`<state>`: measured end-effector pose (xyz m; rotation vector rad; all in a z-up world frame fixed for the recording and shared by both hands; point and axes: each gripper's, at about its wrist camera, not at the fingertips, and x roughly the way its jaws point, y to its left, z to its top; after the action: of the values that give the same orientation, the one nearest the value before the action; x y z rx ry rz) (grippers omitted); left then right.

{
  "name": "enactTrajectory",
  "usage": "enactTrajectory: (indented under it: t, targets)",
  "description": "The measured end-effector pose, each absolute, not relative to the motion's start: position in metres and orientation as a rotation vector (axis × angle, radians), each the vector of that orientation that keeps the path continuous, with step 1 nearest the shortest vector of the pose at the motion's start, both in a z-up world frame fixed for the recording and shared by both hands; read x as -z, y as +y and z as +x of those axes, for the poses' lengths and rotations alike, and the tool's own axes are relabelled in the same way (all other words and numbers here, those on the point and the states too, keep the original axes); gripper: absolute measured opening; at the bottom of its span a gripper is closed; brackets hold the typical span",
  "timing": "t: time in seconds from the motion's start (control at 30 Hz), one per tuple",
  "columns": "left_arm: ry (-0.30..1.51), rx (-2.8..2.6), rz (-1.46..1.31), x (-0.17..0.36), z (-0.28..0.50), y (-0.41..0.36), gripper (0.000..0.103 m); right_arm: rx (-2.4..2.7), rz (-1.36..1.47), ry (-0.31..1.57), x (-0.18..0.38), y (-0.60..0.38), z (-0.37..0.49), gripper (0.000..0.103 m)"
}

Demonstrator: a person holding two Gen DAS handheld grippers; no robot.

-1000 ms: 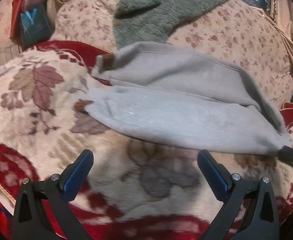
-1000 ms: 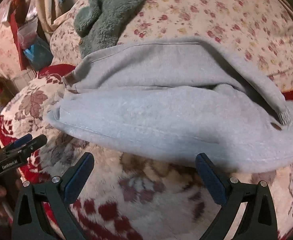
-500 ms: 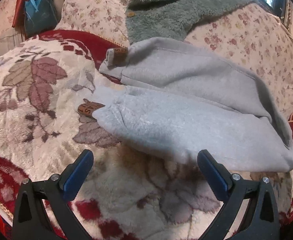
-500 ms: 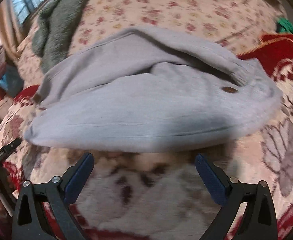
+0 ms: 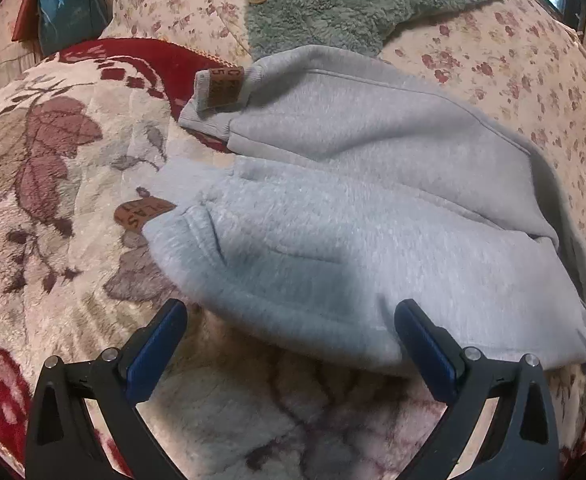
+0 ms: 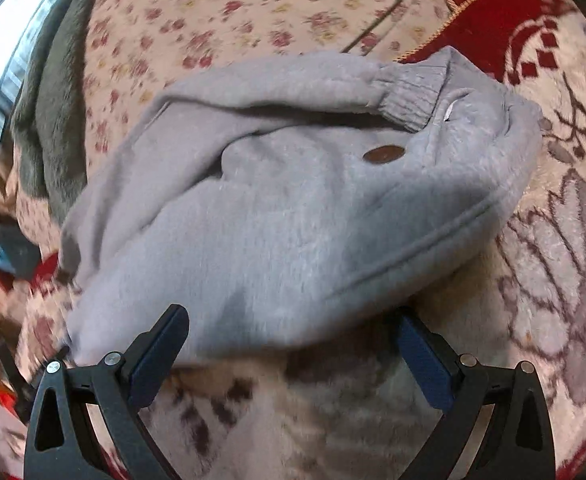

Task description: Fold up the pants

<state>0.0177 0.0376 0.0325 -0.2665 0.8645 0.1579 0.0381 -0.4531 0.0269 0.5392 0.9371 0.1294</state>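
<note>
The grey fleece pants (image 5: 357, 208) lie on the floral blanket, their two legs side by side with the brown-patched cuffs (image 5: 221, 88) at the left end. My left gripper (image 5: 289, 320) is open and empty, its fingertips at the near edge of the near leg. In the right wrist view the pants (image 6: 293, 208) show the ribbed waistband (image 6: 409, 96) at the upper right and a brown button (image 6: 383, 155). My right gripper (image 6: 293, 324) is open and empty, its fingertips at the near edge of the cloth.
A floral plush blanket (image 5: 53, 184) with a red border covers the bed. A green fleece garment (image 5: 333, 4) lies on a flowered quilt (image 5: 513, 72) behind the pants. A blue bag (image 5: 71, 4) stands at the far left.
Both grippers have moved in closer to the pants, which now fill more of each view. The right gripper has swung toward the waistband end. Both stayed open.
</note>
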Motion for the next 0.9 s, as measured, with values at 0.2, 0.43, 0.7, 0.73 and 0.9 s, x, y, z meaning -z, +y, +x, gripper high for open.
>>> enactTrajectory:
  t: [0.2, 0.43, 0.7, 0.73, 0.9]
  targets:
    - [0.903, -0.165, -0.3, -0.024, 0.033, 0.042, 0.103, -0.08, 0.539, 0.912, -0.023, -0.458, 0.049, 0.072]
    - [0.886, -0.204, -0.247, -0.023, 0.036, 0.043, 0.033, -0.097, 0.643, 0.896, -0.015, -0.486, 0.047, 0.022]
    - [0.83, -0.135, -0.272, -0.04, 0.019, 0.05, 0.013, -0.141, 0.623, 0.865, -0.023, -0.485, 0.041, 0.014]
    - [0.821, -0.132, -0.269, -0.045, 0.017, 0.049, 0.013, -0.148, 0.614, 0.859, -0.027, -0.485, 0.039, 0.013]
    - [0.802, -0.11, -0.278, -0.058, 0.003, 0.049, 0.012, -0.187, 0.583, 0.834, -0.043, -0.487, 0.024, 0.012]
